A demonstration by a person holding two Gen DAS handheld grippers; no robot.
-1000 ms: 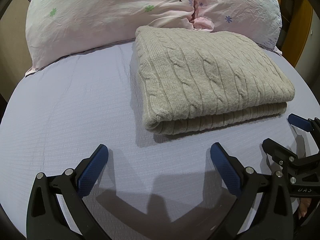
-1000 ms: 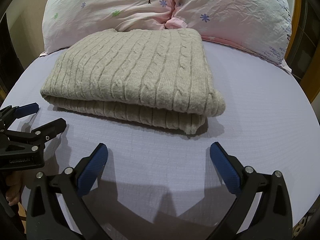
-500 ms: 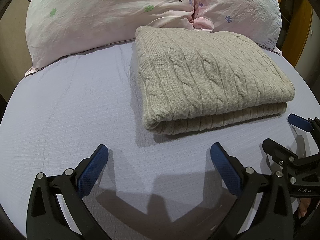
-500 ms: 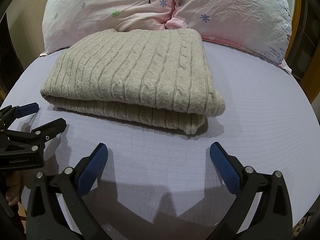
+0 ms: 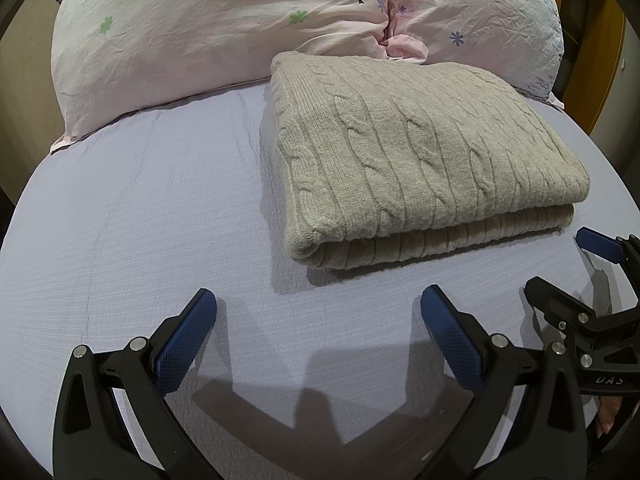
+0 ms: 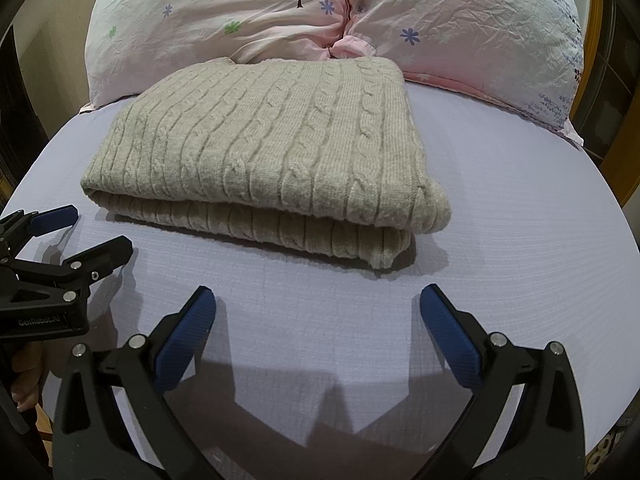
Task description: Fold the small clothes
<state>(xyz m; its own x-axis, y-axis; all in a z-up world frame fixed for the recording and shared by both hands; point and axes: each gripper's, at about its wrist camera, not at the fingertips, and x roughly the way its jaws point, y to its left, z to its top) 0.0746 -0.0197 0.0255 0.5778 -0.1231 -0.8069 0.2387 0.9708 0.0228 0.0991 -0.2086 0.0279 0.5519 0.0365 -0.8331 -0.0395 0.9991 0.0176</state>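
Note:
A beige cable-knit sweater (image 5: pixel 420 160) lies folded into a thick rectangle on the lilac bed sheet (image 5: pixel 140 220), its folded edge facing me; it also shows in the right wrist view (image 6: pixel 272 156). My left gripper (image 5: pixel 319 316) is open and empty, hovering over the sheet just short of the sweater's front left corner. My right gripper (image 6: pixel 318 314) is open and empty, just short of the sweater's front right corner. Each gripper also appears at the side of the other's view: the right gripper (image 5: pixel 560 268) and the left gripper (image 6: pixel 96 236), both open.
Two pink floral pillows (image 5: pixel 224 28) (image 6: pixel 480 28) lie behind the sweater at the head of the bed. A wooden frame (image 5: pixel 600 60) stands at the right edge. The sheet (image 6: pixel 520 220) stretches to both sides of the sweater.

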